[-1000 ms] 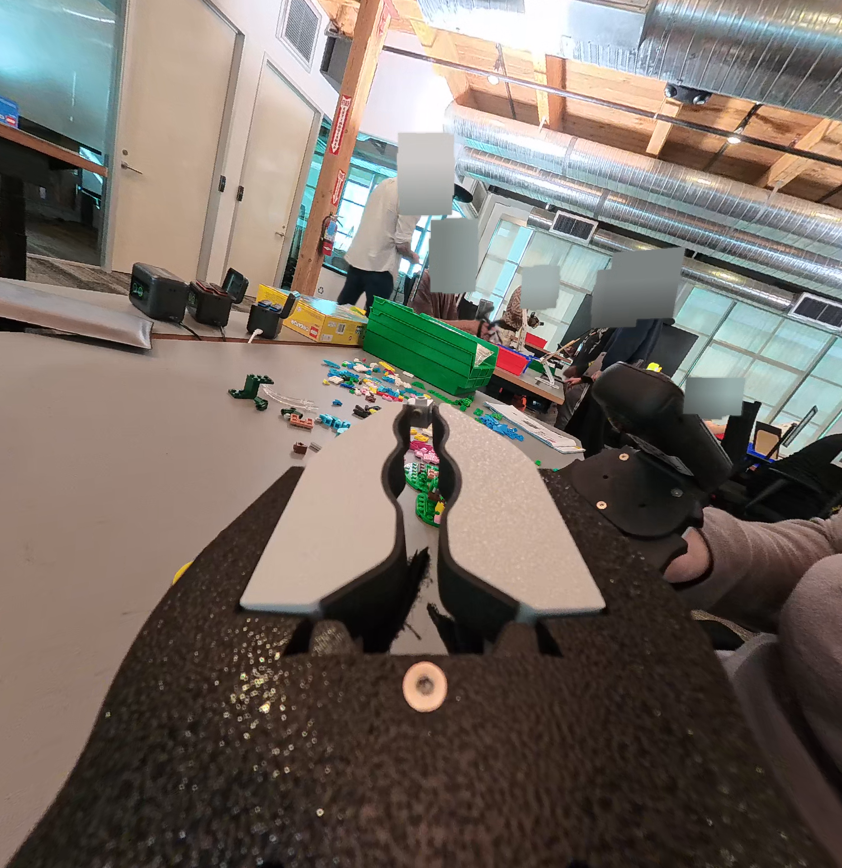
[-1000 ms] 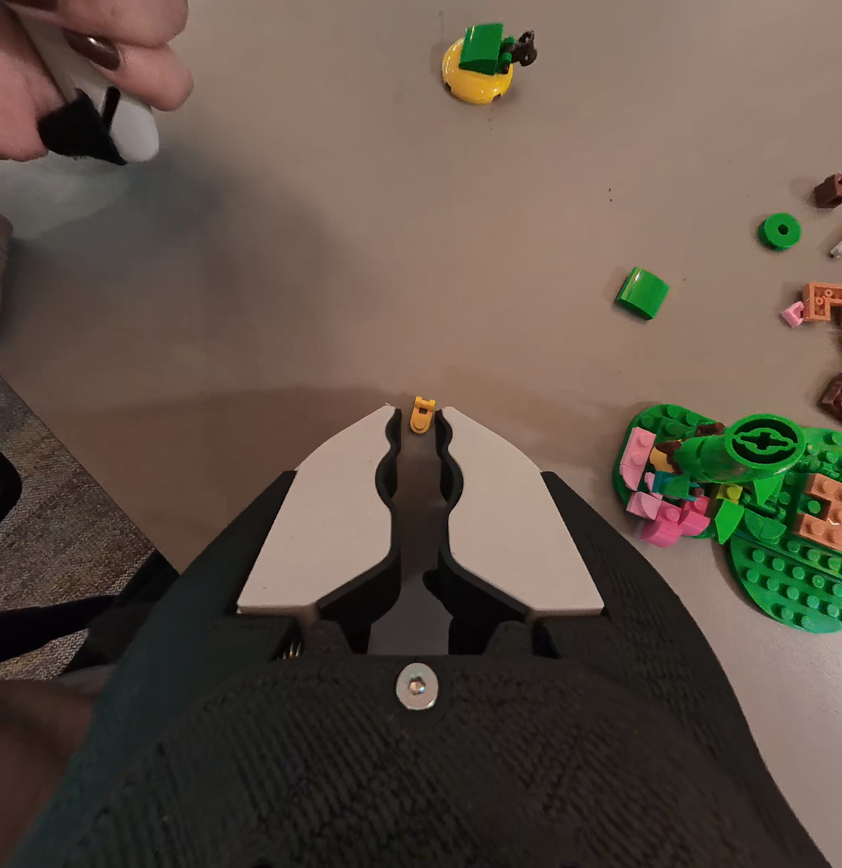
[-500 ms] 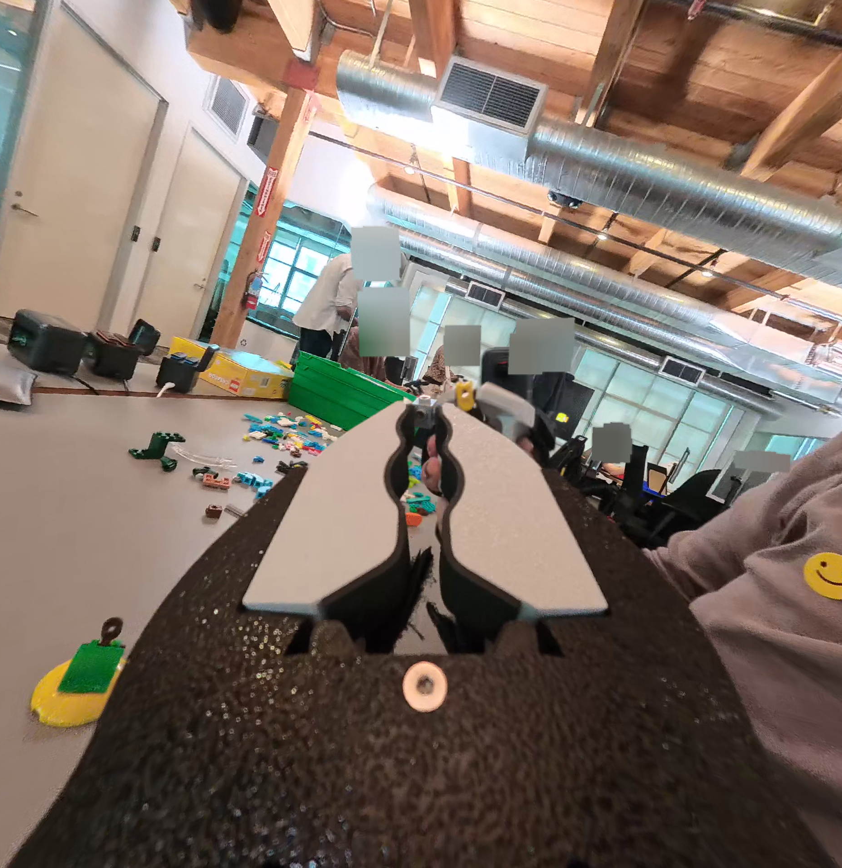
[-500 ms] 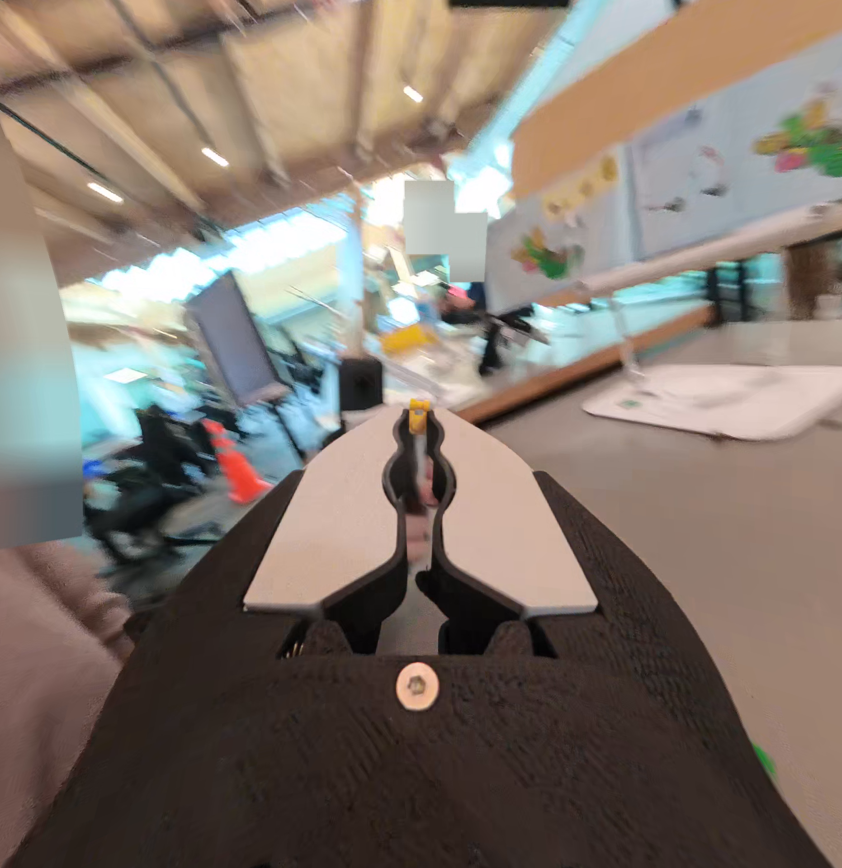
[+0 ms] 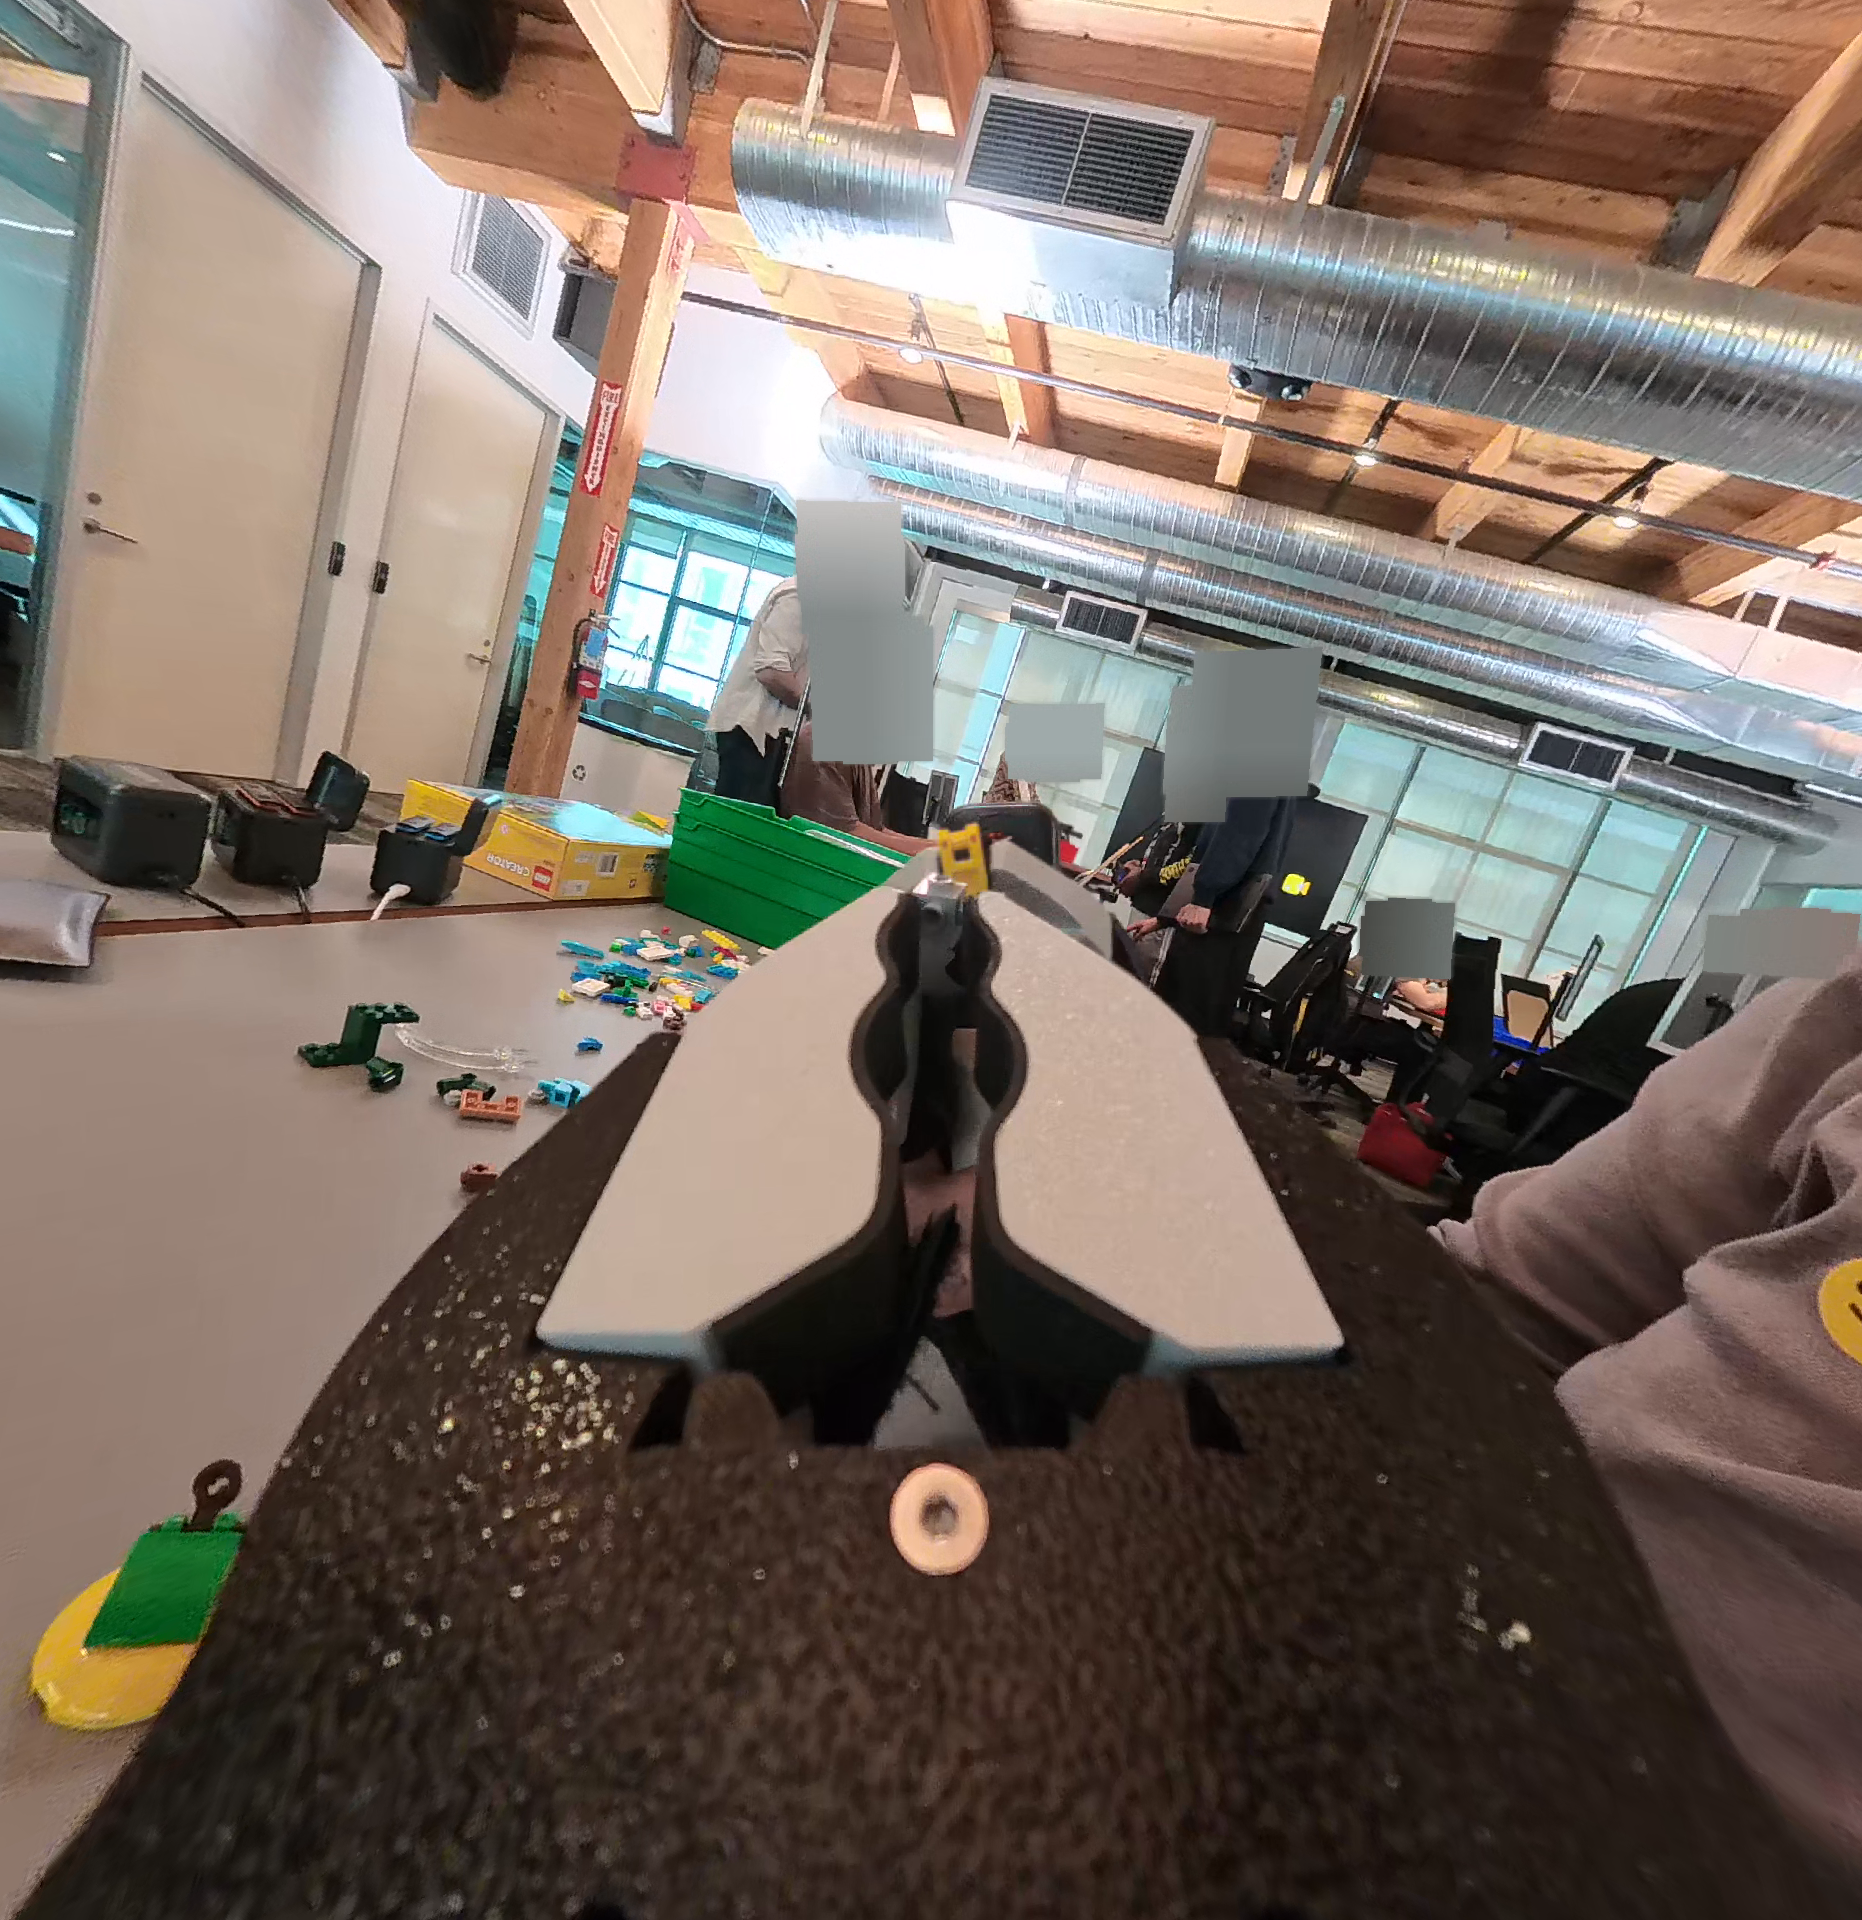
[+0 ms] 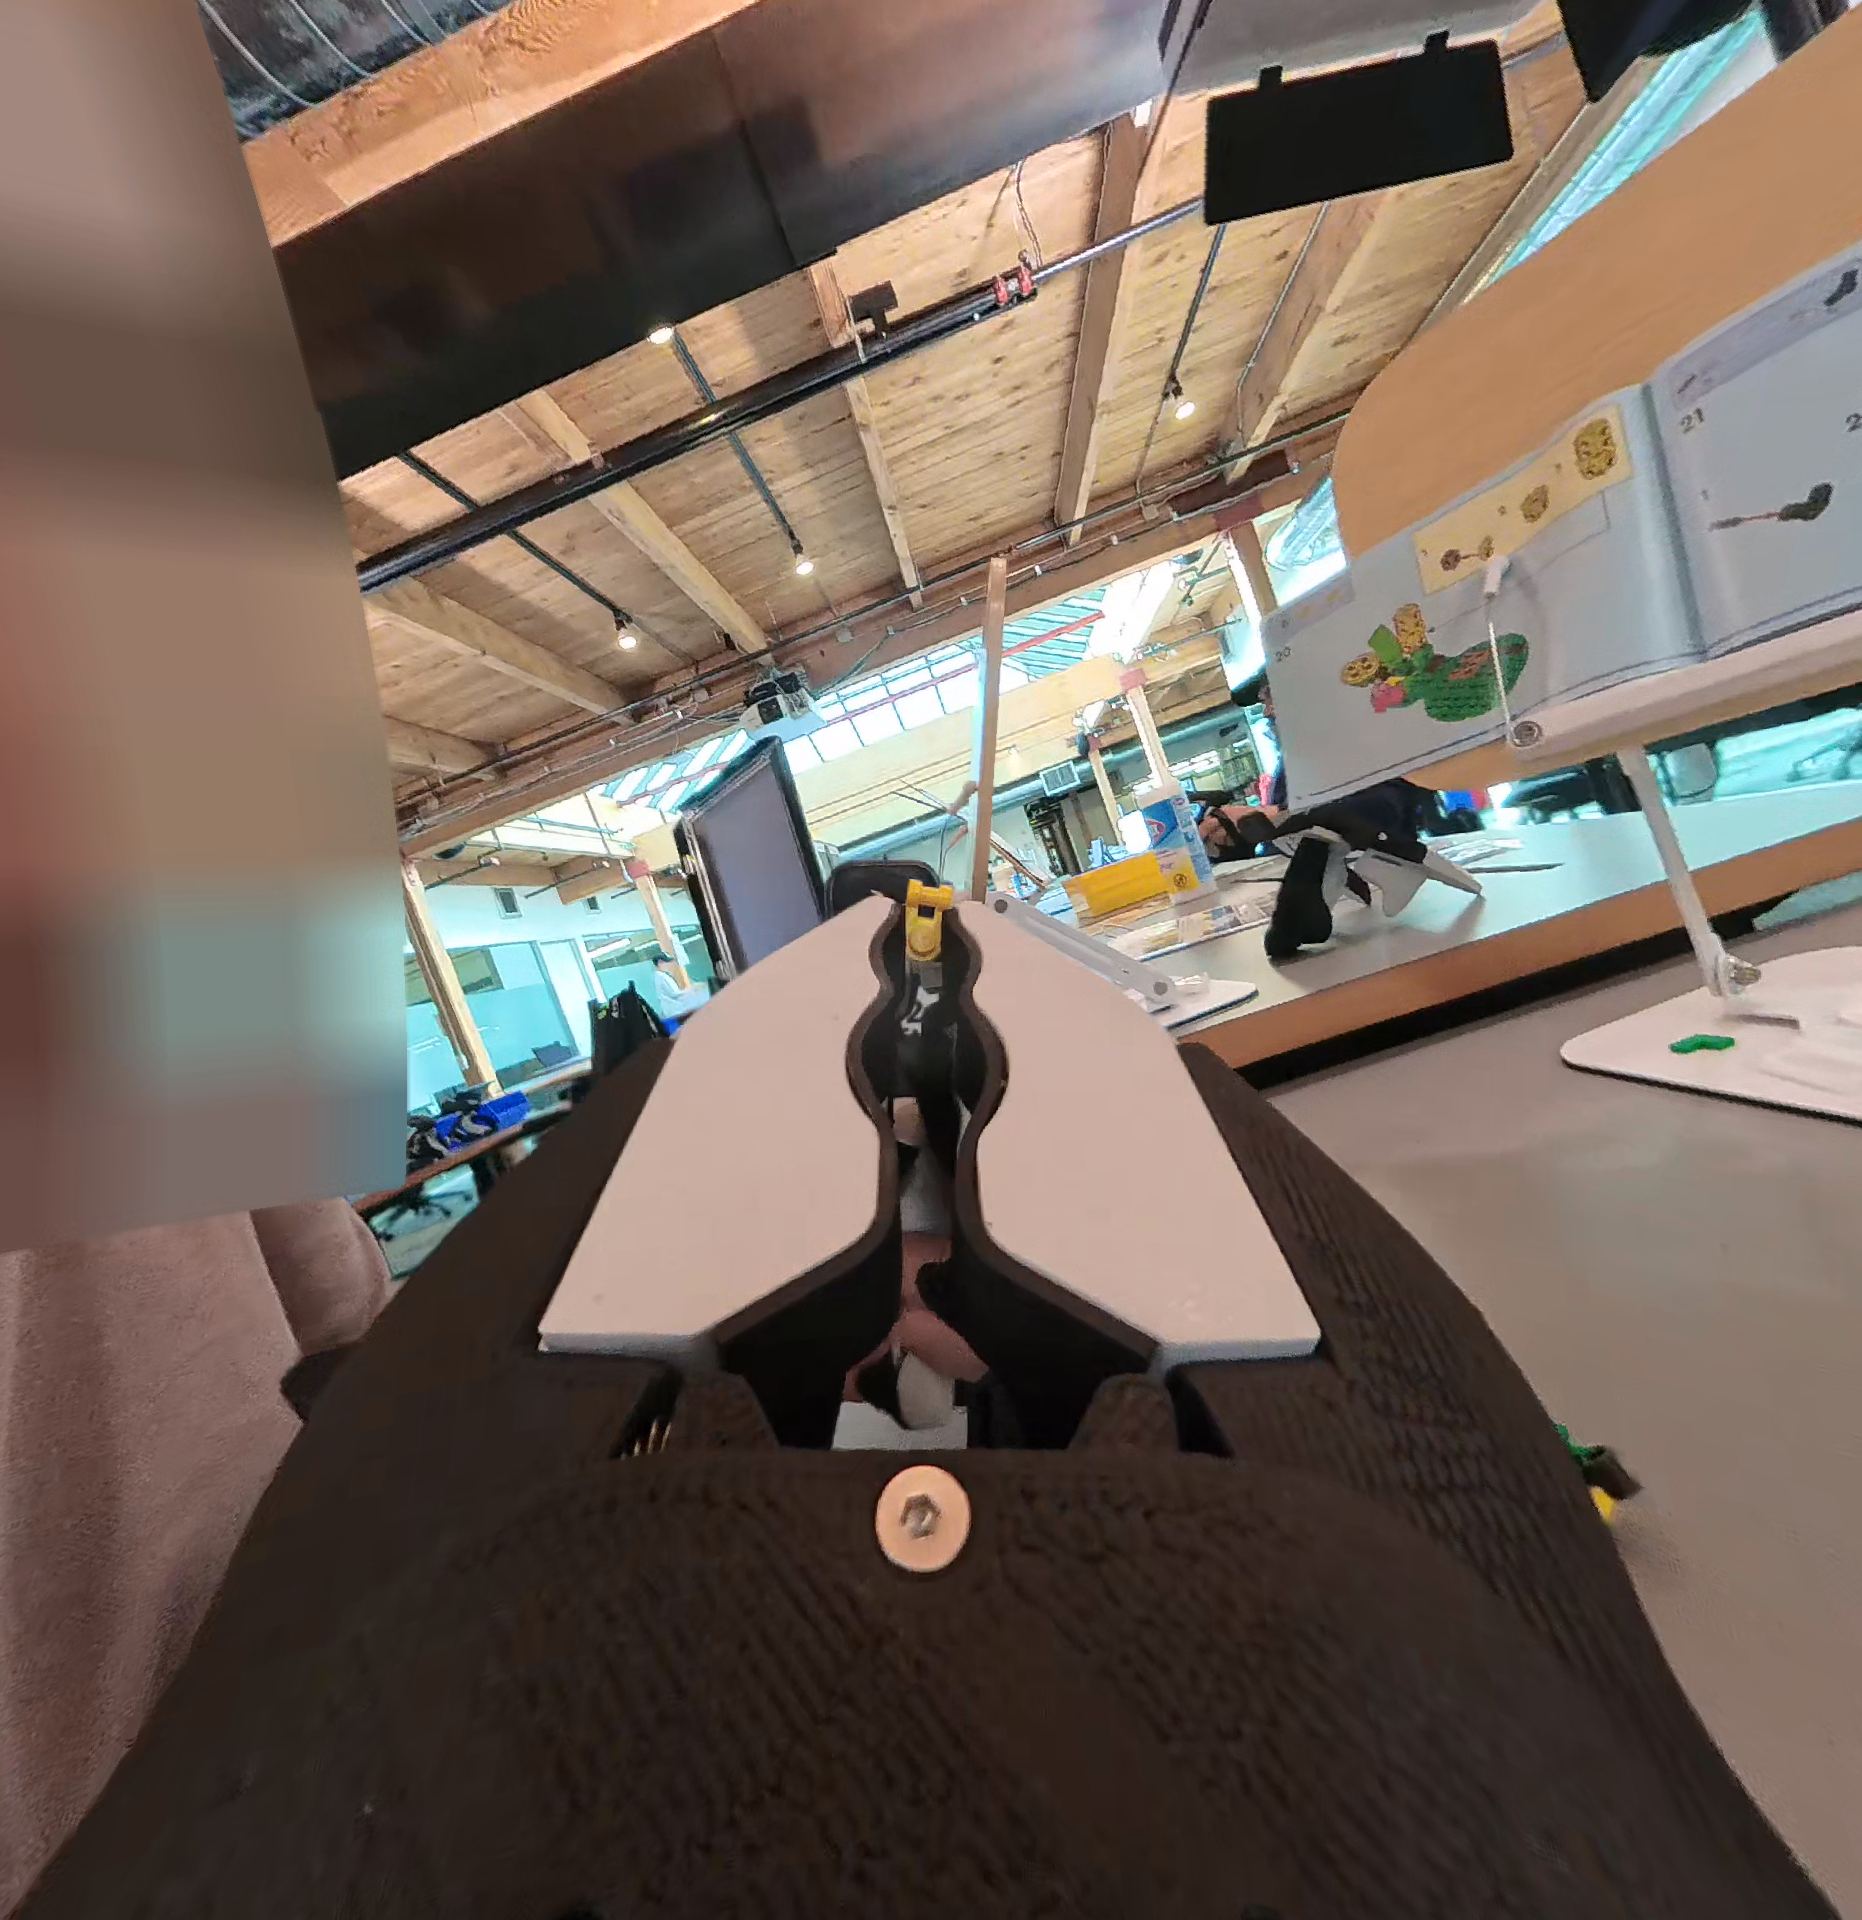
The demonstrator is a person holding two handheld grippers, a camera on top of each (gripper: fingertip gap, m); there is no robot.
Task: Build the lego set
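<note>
My left gripper (image 5: pixel 939 906) is shut on a small grey piece (image 5: pixel 937 918) and is held up above the grey table (image 5: pixel 179 1195). My right gripper (image 6: pixel 924 906) is shut on a small yellow clip piece (image 6: pixel 922 923). The two grippers face each other tip to tip. In the left wrist view the yellow clip piece (image 5: pixel 963 854) sits right at the top of the grey piece; I cannot tell whether they are joined. A yellow disc with a green tile and a brown piece (image 5: pixel 127 1631) lies on the table at lower left.
Loose bricks (image 5: pixel 646 966), a dark green bracket piece (image 5: pixel 355 1039), green bins (image 5: pixel 761 883), a yellow box (image 5: pixel 553 842) and black chargers (image 5: pixel 127 831) are on the far table. An open instruction booklet (image 6: pixel 1529 582) sits on a white stand (image 6: pixel 1737 1049) at right. People stand in the background. Less than 4 cm separates the two grippers' tips.
Both grippers have risen from the table and turned to face each other. The right one swung from looking down to level, bringing the yellow clip to the left gripper's tips.
</note>
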